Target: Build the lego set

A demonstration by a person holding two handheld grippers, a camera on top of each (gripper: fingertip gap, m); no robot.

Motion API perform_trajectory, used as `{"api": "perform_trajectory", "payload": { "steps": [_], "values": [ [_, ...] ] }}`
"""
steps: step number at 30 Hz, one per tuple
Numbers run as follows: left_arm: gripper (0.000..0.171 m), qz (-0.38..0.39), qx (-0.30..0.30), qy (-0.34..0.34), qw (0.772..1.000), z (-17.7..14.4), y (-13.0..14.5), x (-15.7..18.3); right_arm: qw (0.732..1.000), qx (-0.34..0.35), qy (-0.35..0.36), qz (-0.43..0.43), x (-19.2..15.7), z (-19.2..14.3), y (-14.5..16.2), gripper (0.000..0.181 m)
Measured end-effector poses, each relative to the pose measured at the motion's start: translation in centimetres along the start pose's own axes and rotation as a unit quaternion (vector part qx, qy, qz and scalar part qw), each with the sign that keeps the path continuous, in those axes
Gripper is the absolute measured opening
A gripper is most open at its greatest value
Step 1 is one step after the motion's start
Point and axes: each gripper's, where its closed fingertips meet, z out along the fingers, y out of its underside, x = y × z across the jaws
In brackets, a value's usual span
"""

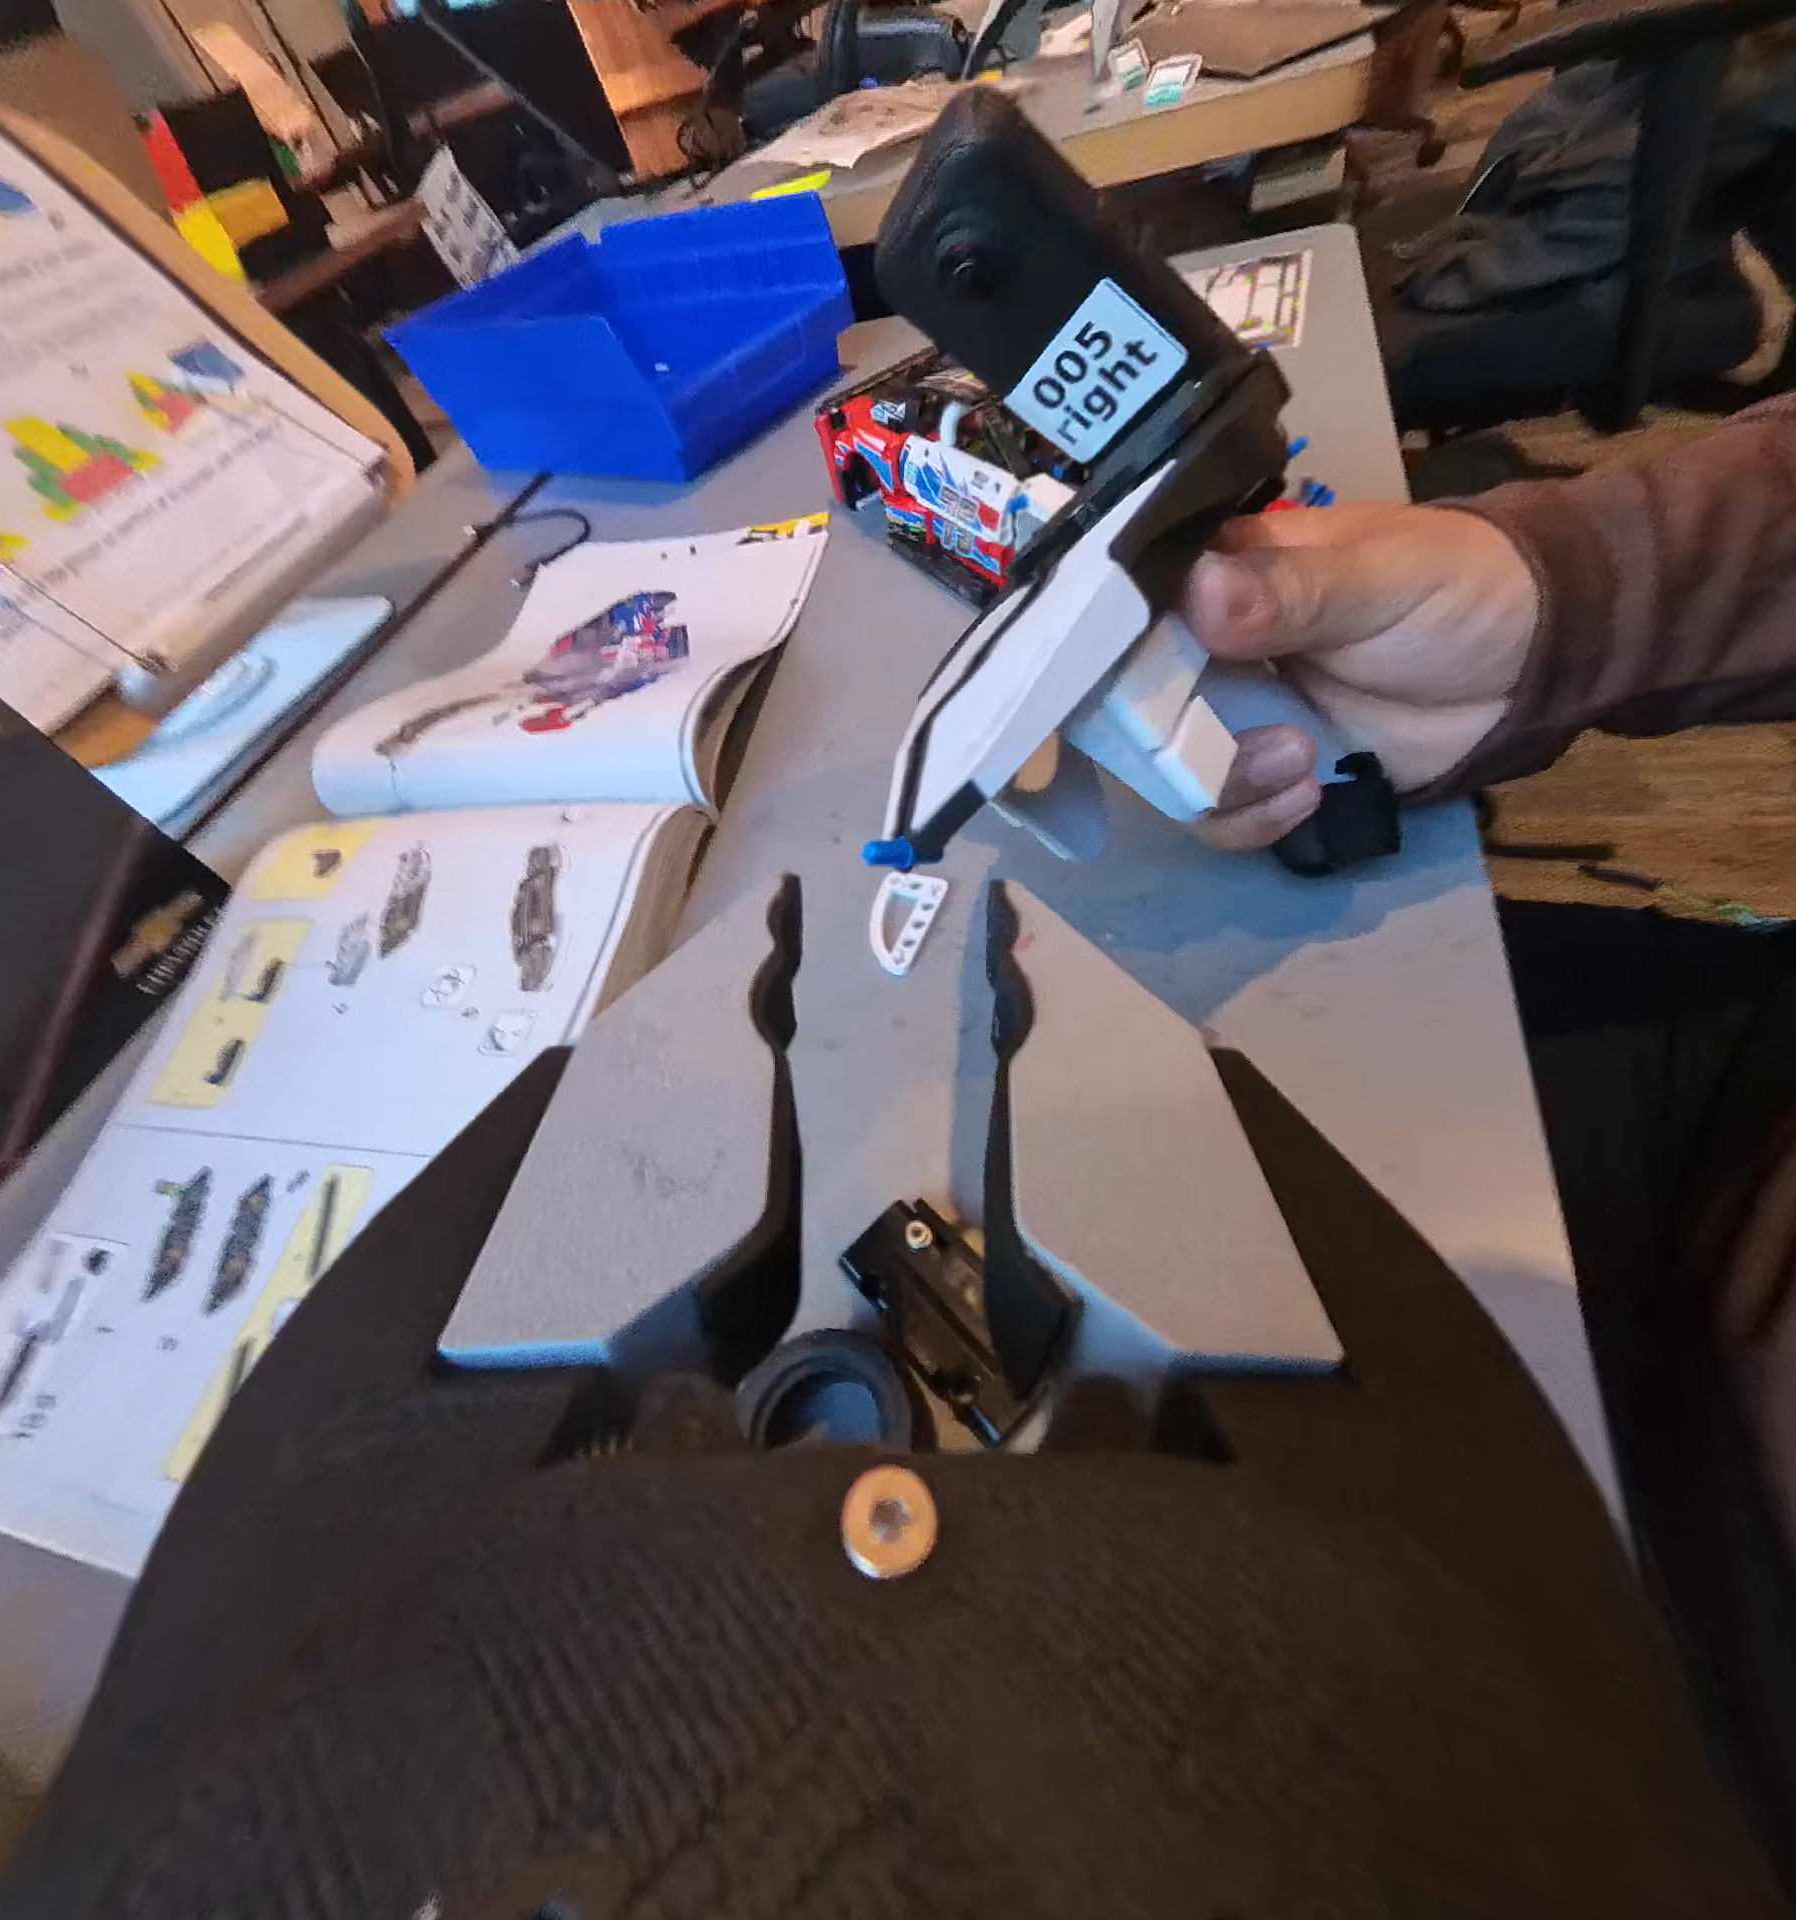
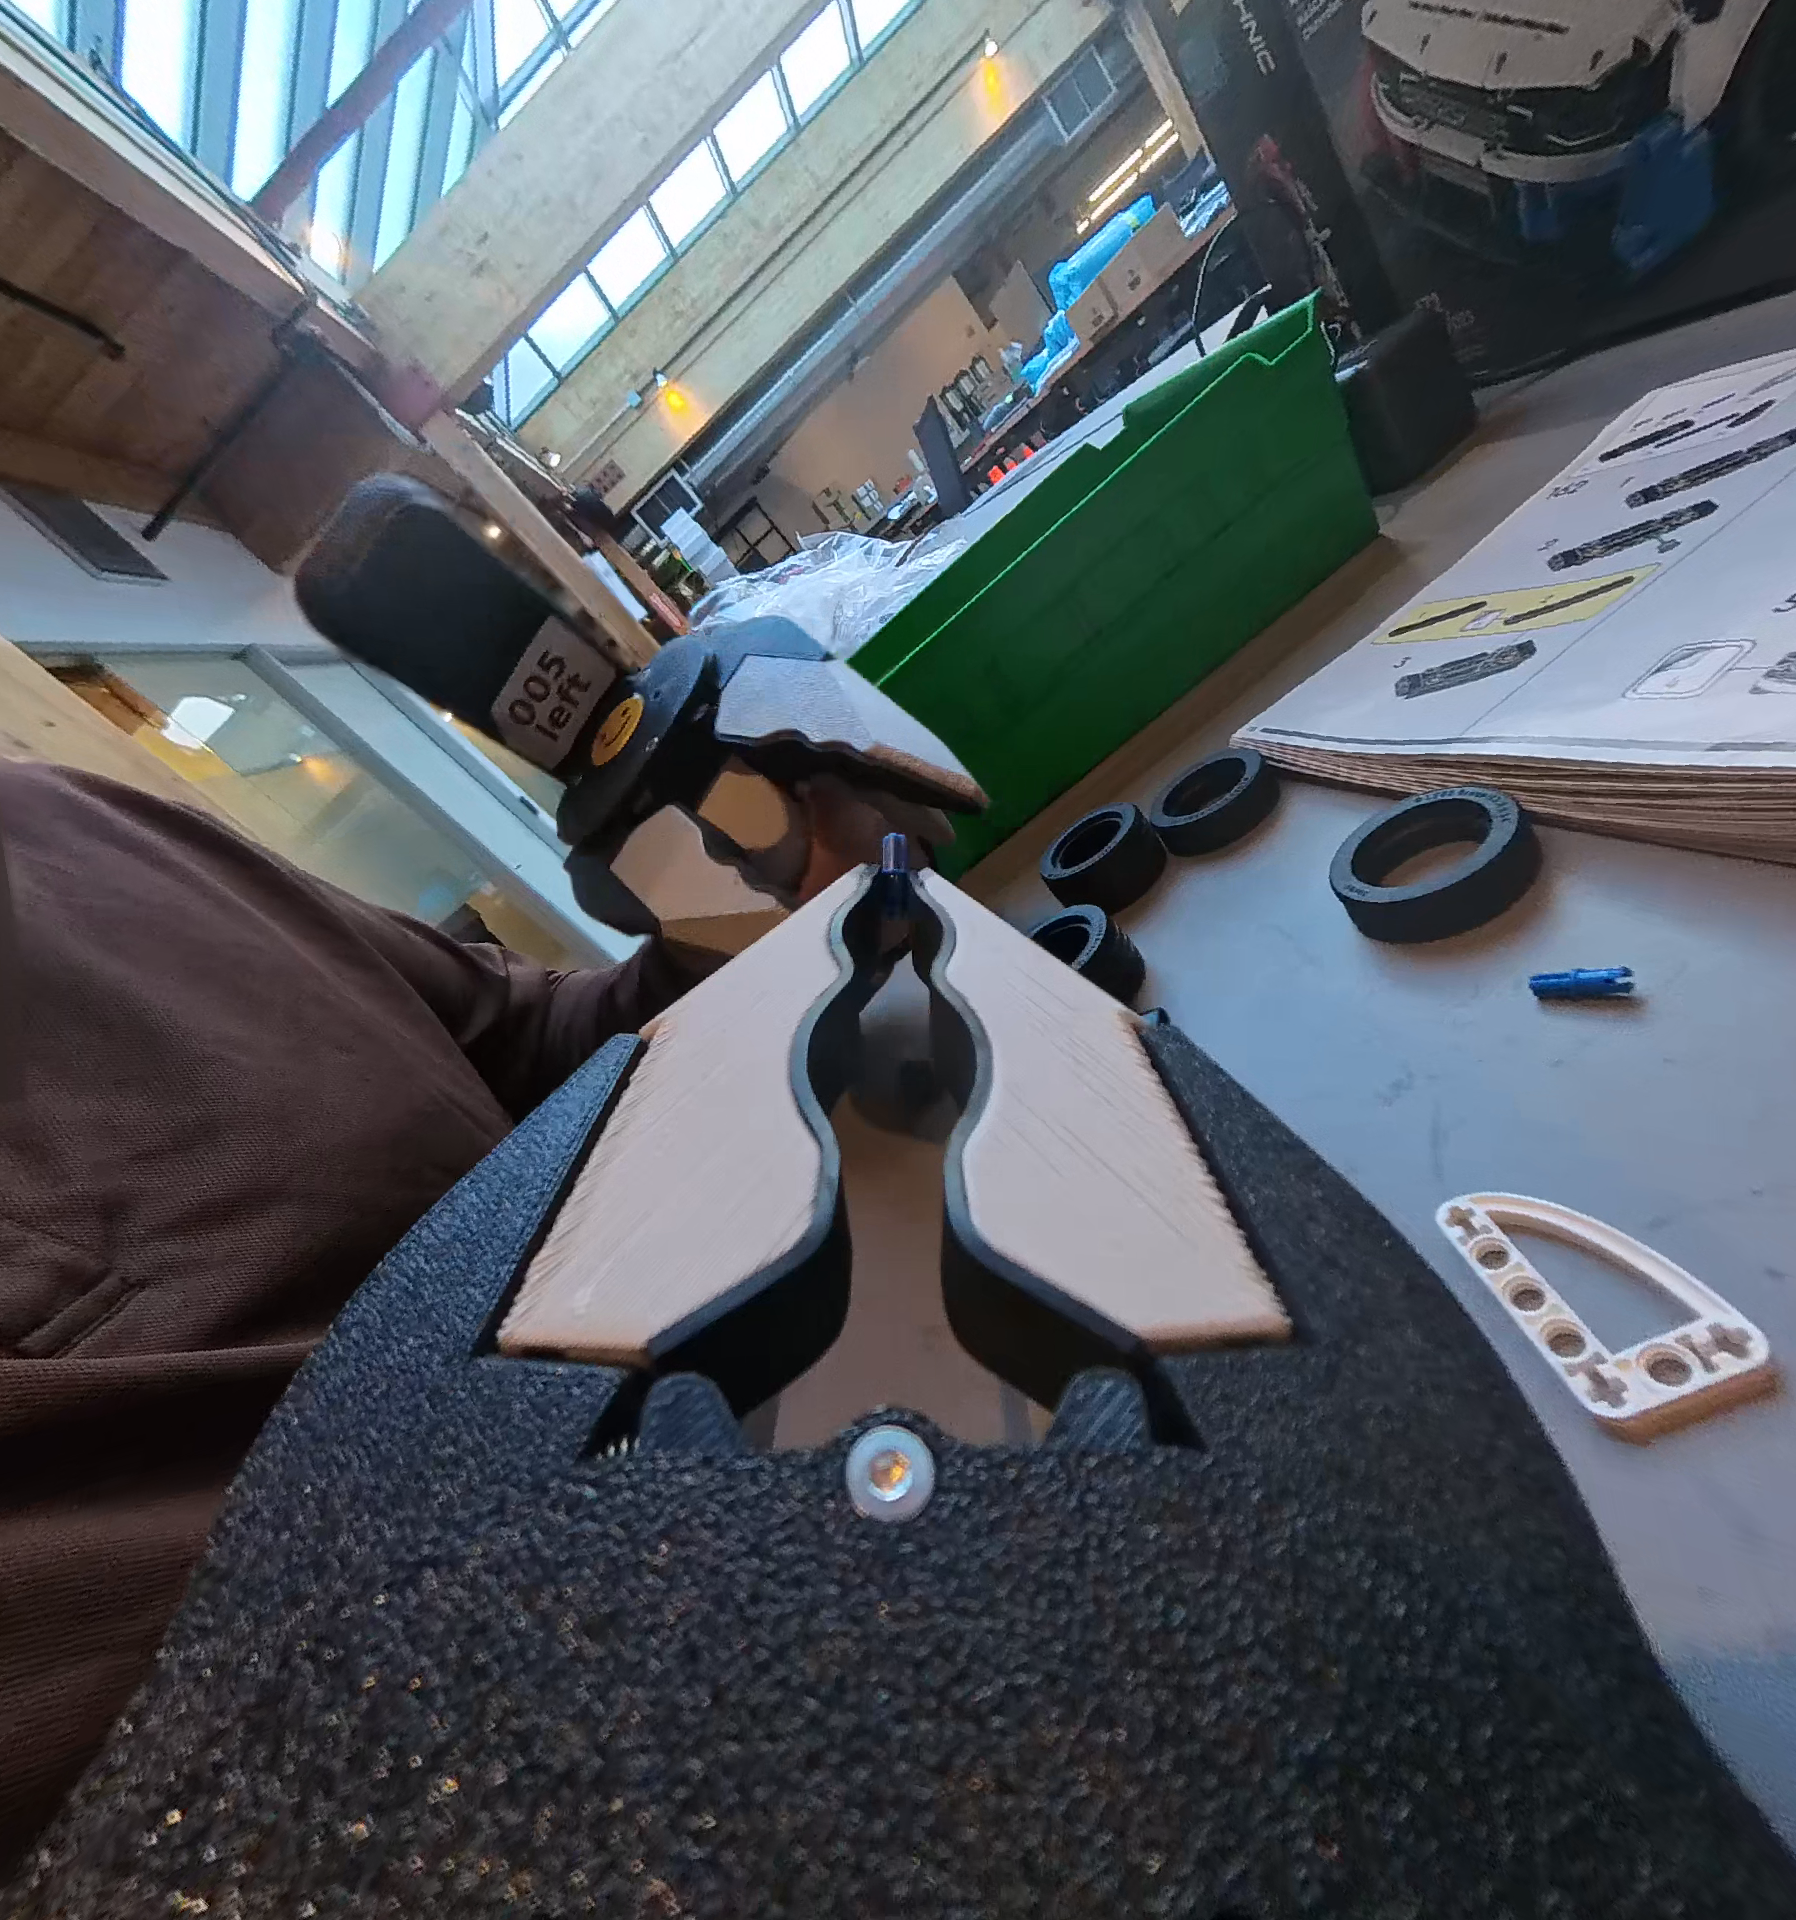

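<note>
Two tongs at work: the right tongs (image 2: 892, 891) are clenched on a blue pin (image 2: 892, 868), poised just above the white curved panel (image 1: 909, 923) lying flat on the counter (image 1: 1289, 997) at twelve o'clock of the released, empty left tongs (image 1: 892, 914), likely ready to steady it.

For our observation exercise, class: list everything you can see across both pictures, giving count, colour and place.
Blue pin: one, held at the right gripper's tip.
Blue pin: one, loose on the grey table.
White curved panel: one, flat on table.
Tyres: four, black, near the booklet.
Instruction booklets: two, open, table's left.
Model car: one, red-white-blue, far end.
Bins: blue, green.
Left gripper: open, empty.
Right gripper: shut.
</note>
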Motion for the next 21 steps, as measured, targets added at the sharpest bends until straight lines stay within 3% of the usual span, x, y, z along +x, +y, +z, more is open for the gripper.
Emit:
{"api": "perform_trajectory", "payload": {
  "steps": [5,11,21],
  "values": [
    [0.018,0.103,-0.015,-0.052,0.993,0.3,-0.4,0.4,1.0,0.001,-0.012,0.015,-0.5,0.3,0.2,0.004],
    [0.015,0.212,-0.031,-0.105,0.971,0.3,-0.3,0.3,0.999,-0.003,-0.026,0.03,-1.0,0.6,0.6,0.004],
    [0.014,0.279,-0.042,-0.027,0.959,0.0,1.0,2.1,0.996,-0.079,-0.031,0.015,-1.2,0.7,2.5,0.005]
  ]
}}
